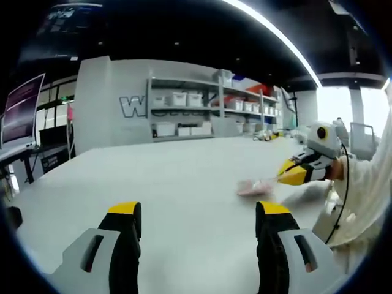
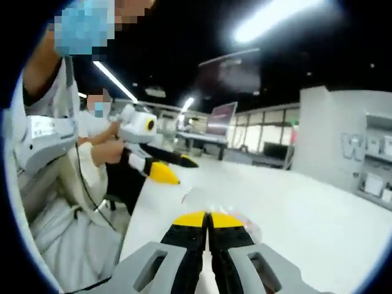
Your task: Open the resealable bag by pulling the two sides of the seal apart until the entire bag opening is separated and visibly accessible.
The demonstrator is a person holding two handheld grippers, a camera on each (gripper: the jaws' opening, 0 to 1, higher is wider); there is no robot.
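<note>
The left gripper (image 1: 197,214) is held wide above the white table (image 1: 184,177); the right gripper (image 2: 208,222) is clamped on the clear pinkish resealable bag (image 1: 254,187).

Your clear, pinkish resealable plastic bag (image 1: 257,185) is lying flat and blurred on the white tabletop (image 1: 184,184), one edge meeting the yellow tips of your right gripper (image 1: 286,176). In the right gripper view, the bag (image 2: 211,199) is showing just beyond the closed jaws.

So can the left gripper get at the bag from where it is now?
Probably yes: the left gripper is open over bare table, nothing between it and the bag, which the right gripper already holds at one edge.
</note>
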